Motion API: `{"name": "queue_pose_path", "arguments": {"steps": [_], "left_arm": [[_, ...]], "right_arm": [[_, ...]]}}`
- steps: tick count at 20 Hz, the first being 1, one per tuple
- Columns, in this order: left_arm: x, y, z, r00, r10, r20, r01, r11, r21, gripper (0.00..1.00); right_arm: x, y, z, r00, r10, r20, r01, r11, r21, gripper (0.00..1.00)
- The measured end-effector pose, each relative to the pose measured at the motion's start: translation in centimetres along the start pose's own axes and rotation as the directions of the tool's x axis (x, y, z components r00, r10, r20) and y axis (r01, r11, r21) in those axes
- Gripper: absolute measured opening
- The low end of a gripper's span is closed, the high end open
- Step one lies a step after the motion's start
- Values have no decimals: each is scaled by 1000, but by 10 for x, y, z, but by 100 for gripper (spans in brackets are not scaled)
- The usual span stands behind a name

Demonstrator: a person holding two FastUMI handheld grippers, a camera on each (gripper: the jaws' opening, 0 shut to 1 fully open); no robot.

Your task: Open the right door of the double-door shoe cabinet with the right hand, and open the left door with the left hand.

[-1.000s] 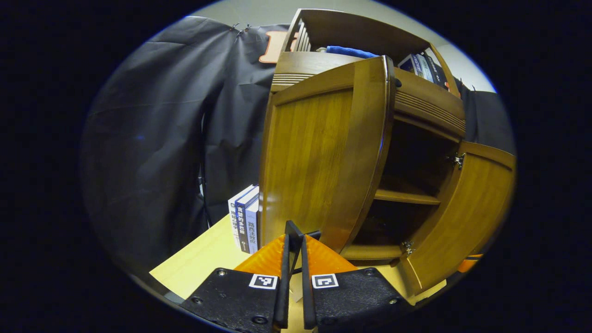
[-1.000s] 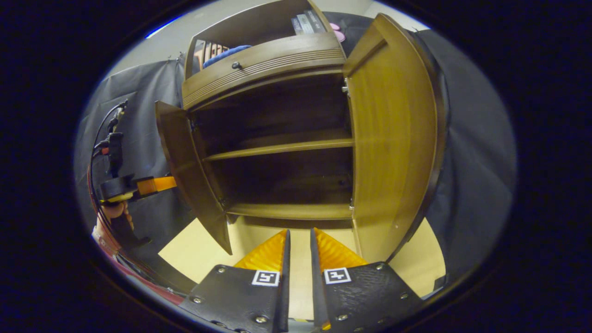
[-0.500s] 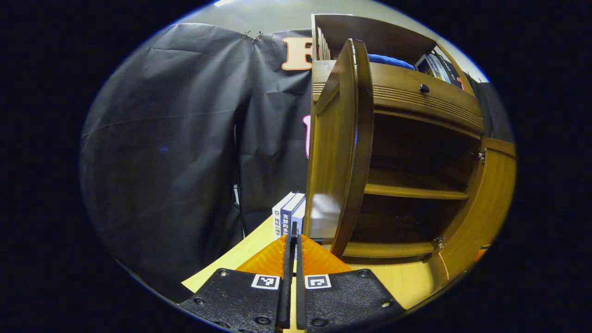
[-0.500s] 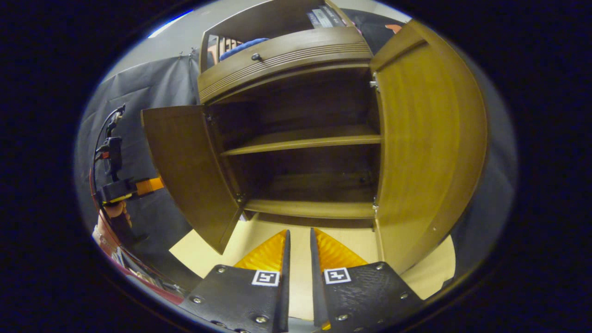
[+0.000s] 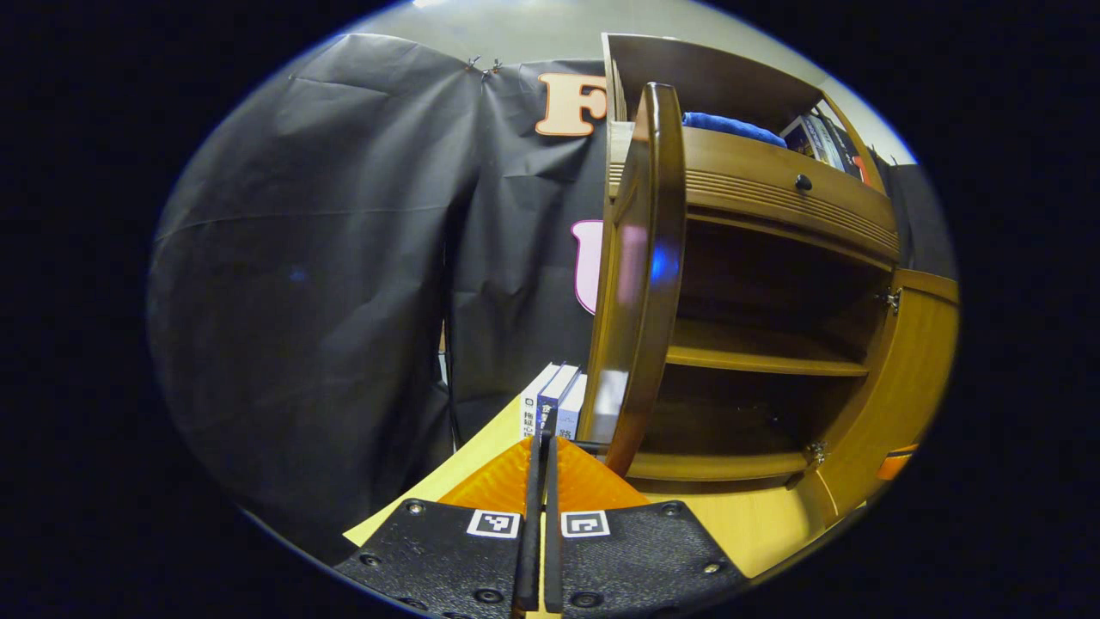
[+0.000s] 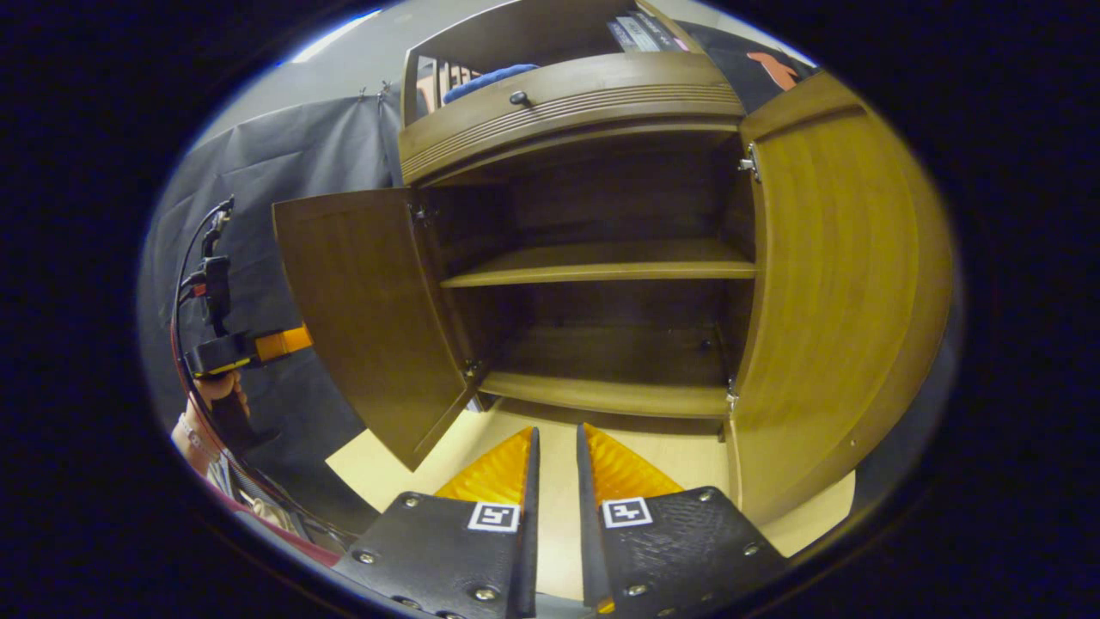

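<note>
Between my fingers nothing: left gripper (image 5: 541, 447) pressed together, right gripper (image 6: 554, 447) slightly parted. Left door (image 6: 369, 318) at ten o'clock, right door (image 6: 834, 292) at two, both swung wide. Opening looks complete; next, withdraw.

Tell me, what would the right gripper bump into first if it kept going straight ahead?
Probably the cabinet's bottom shelf. The right gripper points between the two open doors at the cabinet's open inside, low over the table. Depth is hard to judge here.

The left gripper view faces the left door (image 5: 640, 284) edge-on; the right gripper view faces the shared cabinet (image 6: 601, 266) interior.
</note>
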State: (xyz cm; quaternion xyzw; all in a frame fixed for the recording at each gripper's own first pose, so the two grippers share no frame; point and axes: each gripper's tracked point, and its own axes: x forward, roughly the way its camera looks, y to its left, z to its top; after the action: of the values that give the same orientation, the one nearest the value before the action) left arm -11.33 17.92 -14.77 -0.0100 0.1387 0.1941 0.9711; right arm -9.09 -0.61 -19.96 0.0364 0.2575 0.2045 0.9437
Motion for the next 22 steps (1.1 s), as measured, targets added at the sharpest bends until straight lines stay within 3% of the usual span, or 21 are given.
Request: {"name": "queue_pose_path", "arguments": {"steps": [6,12,16,19,21,22], "left_arm": [[-15,37,-2,996,87,-7,-87,996,-33,4],[-42,16,34,993,94,65,-89,994,-68,0],[-51,-43,81,986,-17,167,23,999,-33,3],[-48,-86,109,972,-106,210,108,994,0,0],[-44,-119,121,958,-172,230,174,985,13,12],[-44,-134,126,951,-202,236,202,979,23,3]], "right_arm": [[8,2,3,1000,12,4,-12,1000,-3,21],[7,-7,31,997,-28,65,31,999,-35,21],[-5,-13,71,983,-61,174,75,994,-76,21],[-19,-16,112,956,-97,278,128,987,-95,21],[-35,-25,151,924,-129,359,173,981,-93,21],[-42,-26,164,909,-142,392,192,977,-89,21]]}}
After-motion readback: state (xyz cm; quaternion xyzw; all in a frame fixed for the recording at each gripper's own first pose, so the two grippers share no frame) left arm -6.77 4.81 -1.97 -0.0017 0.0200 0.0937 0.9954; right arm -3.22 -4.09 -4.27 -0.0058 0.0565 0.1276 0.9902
